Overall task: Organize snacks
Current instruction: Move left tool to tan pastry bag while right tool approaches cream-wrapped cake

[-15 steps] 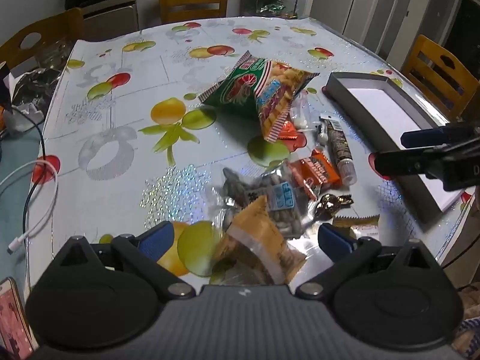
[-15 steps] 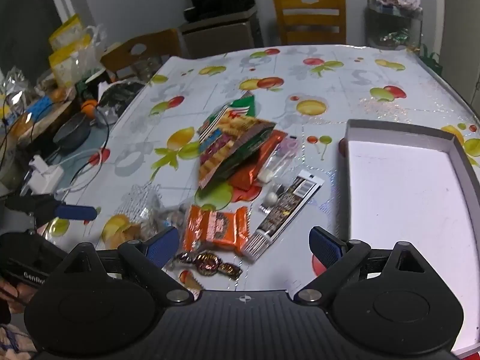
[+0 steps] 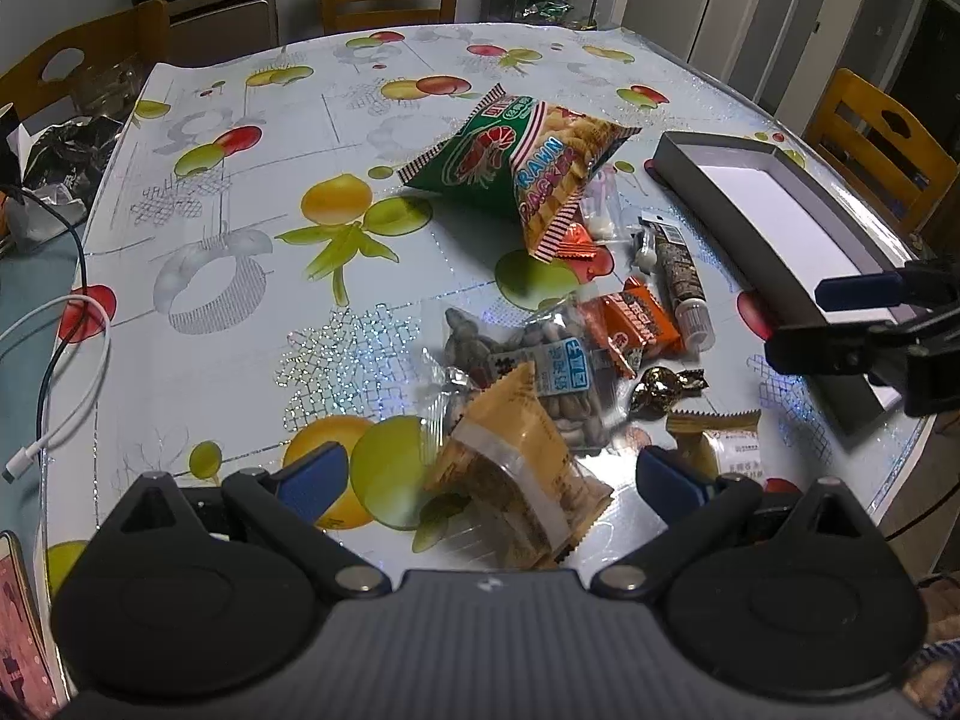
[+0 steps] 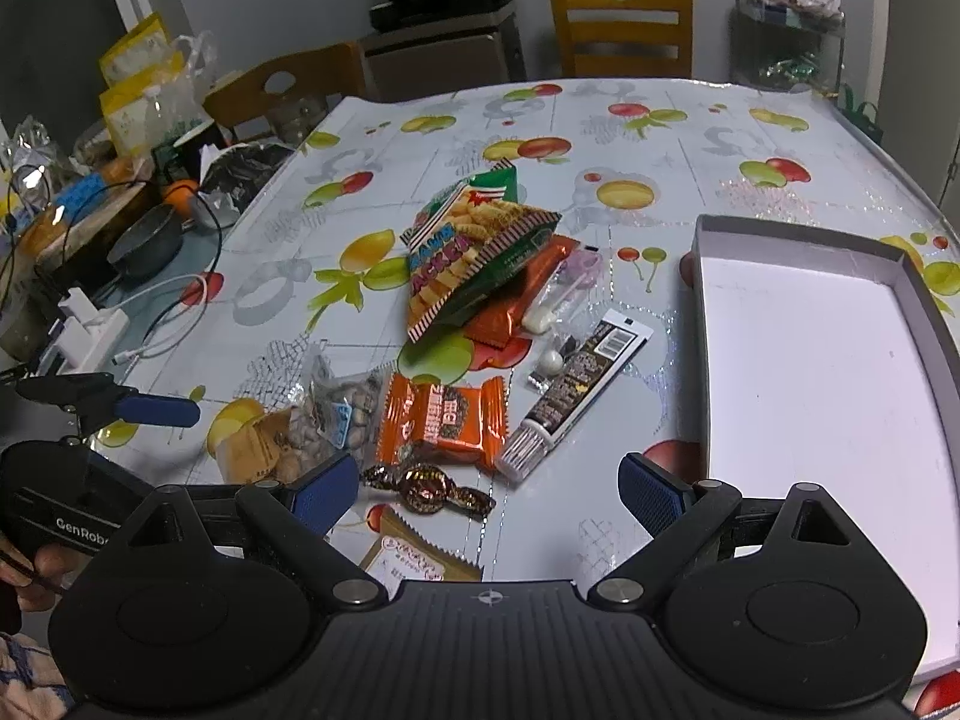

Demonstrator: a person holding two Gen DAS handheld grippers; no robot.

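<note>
Tablecloth (image 4: 660, 138) bare beyond snacks (image 4: 444, 420), tray (image 4: 804, 372) rightward

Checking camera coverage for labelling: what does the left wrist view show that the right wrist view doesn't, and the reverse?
Left wrist only: the pink phone at the lower left edge, and a wooden chair beyond the box.

Right wrist only: the dark round pan, the orange fruit, the white power adapter and yellow bags on the cluttered side surface.

Both: the green prawn cracker bag, orange wrapped snack, gold foil candy, clear nut packet, and the empty grey shallow box. Each view also catches the other hand-held gripper, open.
</note>
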